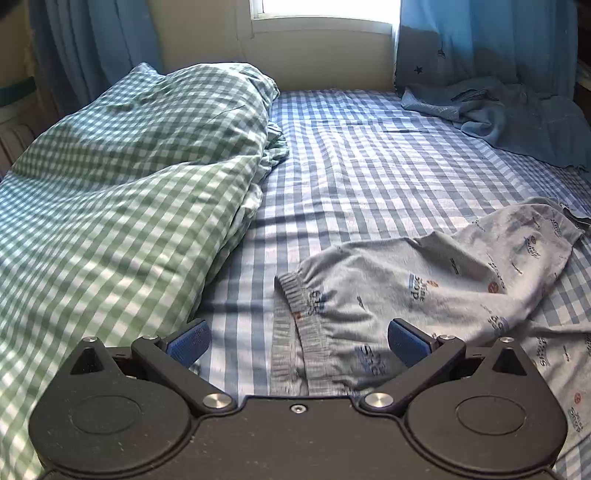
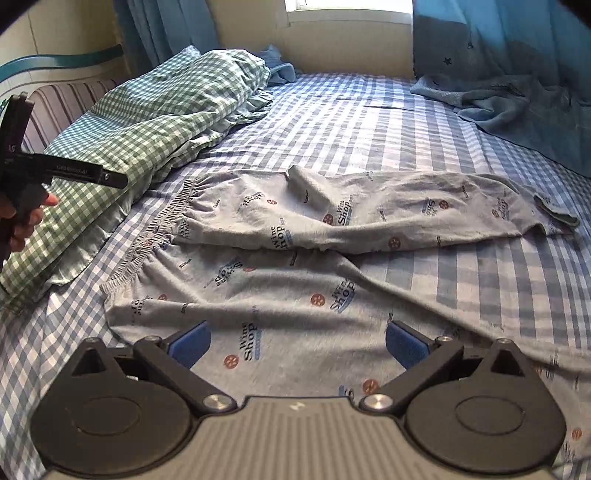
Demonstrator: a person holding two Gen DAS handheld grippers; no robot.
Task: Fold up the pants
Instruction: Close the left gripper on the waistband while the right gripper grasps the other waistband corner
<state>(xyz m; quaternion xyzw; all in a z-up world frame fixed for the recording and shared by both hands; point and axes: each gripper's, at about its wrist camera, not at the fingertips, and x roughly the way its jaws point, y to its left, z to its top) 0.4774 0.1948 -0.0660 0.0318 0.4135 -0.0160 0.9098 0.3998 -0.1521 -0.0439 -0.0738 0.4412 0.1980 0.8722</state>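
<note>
Grey printed pants (image 2: 295, 251) lie spread flat on the blue checked sheet (image 2: 369, 122), waistband toward the green gingham duvet (image 2: 147, 122), legs splayed apart. Your right gripper (image 2: 297, 345) hangs over the near leg, jaws wide, holding nothing. Your left gripper (image 1: 299, 341) is wide open too, above the waistband (image 1: 295, 295). Blue curtain (image 2: 498, 55) behind.

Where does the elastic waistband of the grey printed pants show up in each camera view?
Left wrist: waistband at bottom centre, between the open left gripper fingers.
Right wrist: waistband at left of centre, beside the green checked duvet.
Shared landmark: the window at top centre of both.
</note>
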